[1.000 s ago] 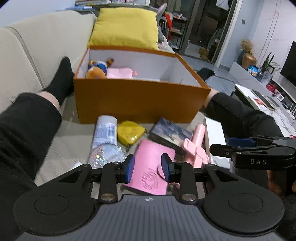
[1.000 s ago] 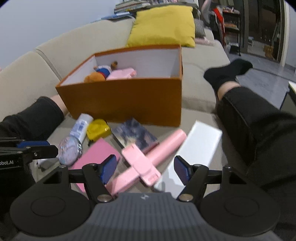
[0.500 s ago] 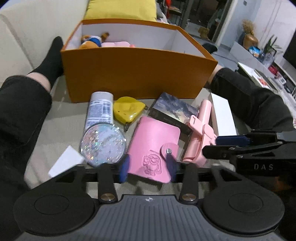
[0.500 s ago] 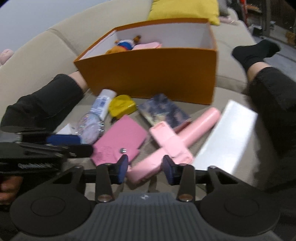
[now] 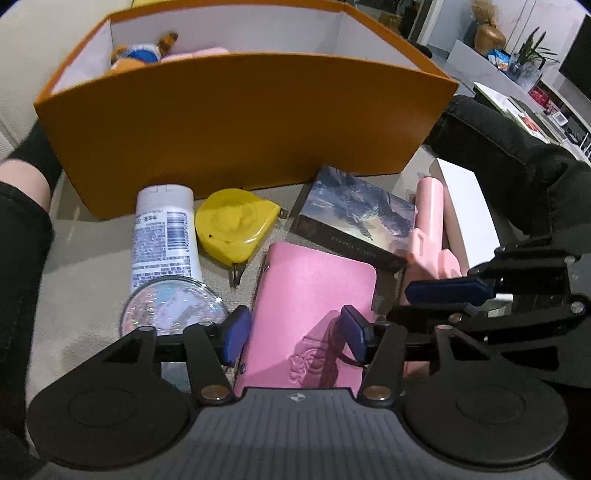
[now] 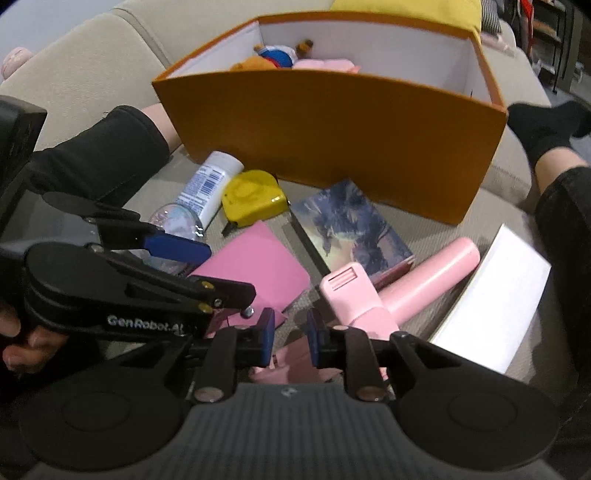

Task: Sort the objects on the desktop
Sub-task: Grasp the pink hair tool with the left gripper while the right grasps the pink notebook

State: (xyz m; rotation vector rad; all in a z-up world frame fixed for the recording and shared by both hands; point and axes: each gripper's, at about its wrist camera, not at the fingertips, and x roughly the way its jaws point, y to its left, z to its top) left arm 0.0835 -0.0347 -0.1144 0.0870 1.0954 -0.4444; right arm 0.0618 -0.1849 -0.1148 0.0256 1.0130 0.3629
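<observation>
A pink card wallet (image 5: 314,306) lies on the sofa seat; my left gripper (image 5: 293,338) has its jaws on either side of the wallet's near end, touching it. The wallet also shows in the right wrist view (image 6: 258,269). A pink selfie stick (image 6: 391,291) lies to its right; my right gripper (image 6: 290,338) has its jaws narrowed over the stick's near end. An orange box (image 5: 236,122) stands behind, holding a plush toy (image 5: 144,55). A white tube (image 5: 166,236), a yellow tape measure (image 5: 236,225) and a dark card box (image 5: 354,218) lie in front of the orange box.
A white flat box (image 6: 495,295) lies at the right beside the selfie stick. A person's black-clad legs flank the objects on both sides. A yellow cushion (image 6: 406,5) sits behind the orange box. A glittery round cap (image 5: 173,310) ends the tube.
Both grippers moved forward and down onto the objects. The left jaws now straddle the pink wallet. The right jaws narrowed from wide open over the selfie stick's near end.
</observation>
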